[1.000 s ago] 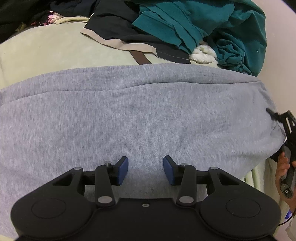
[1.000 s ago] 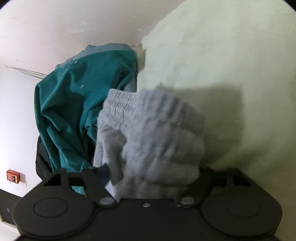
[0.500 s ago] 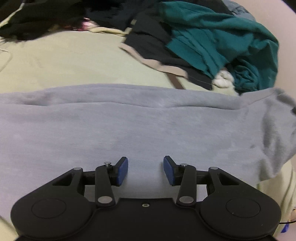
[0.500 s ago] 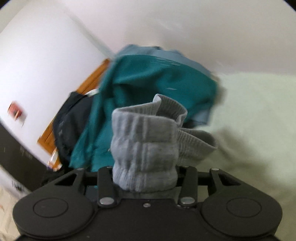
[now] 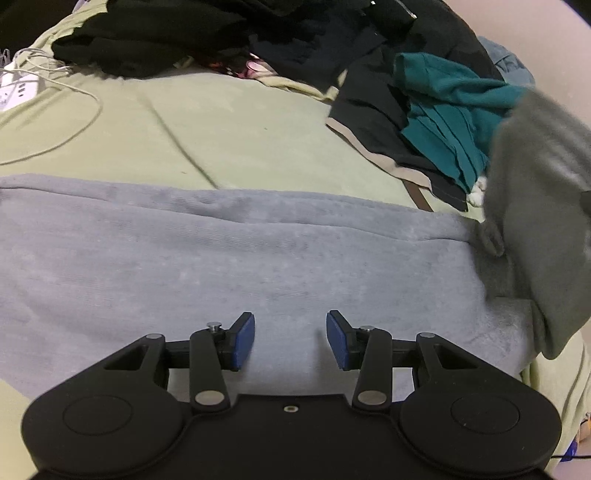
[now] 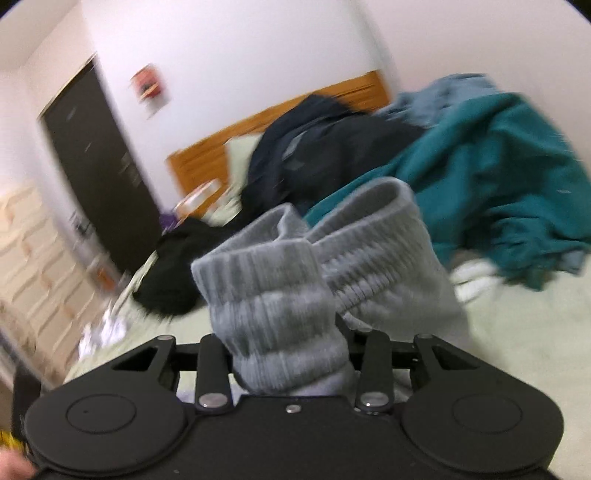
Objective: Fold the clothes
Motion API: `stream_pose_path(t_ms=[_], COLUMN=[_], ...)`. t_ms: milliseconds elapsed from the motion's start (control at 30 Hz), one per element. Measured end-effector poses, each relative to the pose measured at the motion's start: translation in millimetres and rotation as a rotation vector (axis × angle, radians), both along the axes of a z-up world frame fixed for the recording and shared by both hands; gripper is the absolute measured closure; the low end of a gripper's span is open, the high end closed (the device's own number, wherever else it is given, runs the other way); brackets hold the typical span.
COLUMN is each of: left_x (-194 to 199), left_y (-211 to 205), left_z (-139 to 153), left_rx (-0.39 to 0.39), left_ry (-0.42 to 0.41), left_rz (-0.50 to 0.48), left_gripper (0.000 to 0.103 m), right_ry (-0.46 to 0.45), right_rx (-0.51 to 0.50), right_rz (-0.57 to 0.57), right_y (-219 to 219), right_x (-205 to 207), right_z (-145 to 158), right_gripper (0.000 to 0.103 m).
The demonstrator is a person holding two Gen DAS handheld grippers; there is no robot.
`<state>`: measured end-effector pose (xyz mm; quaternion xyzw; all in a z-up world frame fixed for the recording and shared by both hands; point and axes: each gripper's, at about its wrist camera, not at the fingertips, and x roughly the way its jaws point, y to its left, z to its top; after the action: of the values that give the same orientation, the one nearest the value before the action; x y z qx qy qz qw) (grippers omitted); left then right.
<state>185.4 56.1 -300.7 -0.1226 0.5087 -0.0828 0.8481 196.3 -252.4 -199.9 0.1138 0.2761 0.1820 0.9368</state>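
two tongs: left gripper [image 5: 290,341] gapes empty over fleecy grey garment [image 5: 258,258]; right gripper [image 6: 291,354] closing on its ribbed waistband [image 6: 280,295].

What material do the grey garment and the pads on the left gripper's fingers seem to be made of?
Grey garment: probably a cotton-blend fleece knit, matte and heathered, with a ribbed elastic waistband.
Pads of the left gripper: likely rubber or soft plastic, blue, matte, finely textured; the exact compound cannot be told.

Open pale-green sheet [image 5: 229,122] beyond the spread grey sweatpants [image 5: 236,258] — free passage there. Far side blocked by heaped dark clothes [image 5: 192,33] and teal garment [image 5: 454,110]; white cable [image 5: 74,122] crosses left — snag risk.
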Motion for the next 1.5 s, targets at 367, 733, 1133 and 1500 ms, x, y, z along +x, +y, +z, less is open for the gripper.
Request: stream_pose_path(t_ms=[367, 733, 1133, 1500], left_x=[-10, -10, 9, 75], left_y=[65, 77, 31, -47], left_z=[8, 7, 68, 29], left_rx=[-0.062, -0.12, -0.219, -0.142], left_ry=[-0.015, -0.008, -0.123, -0.04], left_rz=[0.06, 0.063, -0.092, -0.183], left_gripper=[0.055, 0.055, 0.035, 0.041], right_ry=[0.123, 0.202, 0.124, 0.318], right_rx=[-0.121, -0.265, -0.164, -0.078], right_rz=[0.23, 0.31, 0.127, -0.108], right_y=[127, 173, 75, -67], right_x=[-19, -36, -59, -30], right_z=[-55, -105, -14, -40], right_gripper=[0.068, 0.02, 0.017, 0.071])
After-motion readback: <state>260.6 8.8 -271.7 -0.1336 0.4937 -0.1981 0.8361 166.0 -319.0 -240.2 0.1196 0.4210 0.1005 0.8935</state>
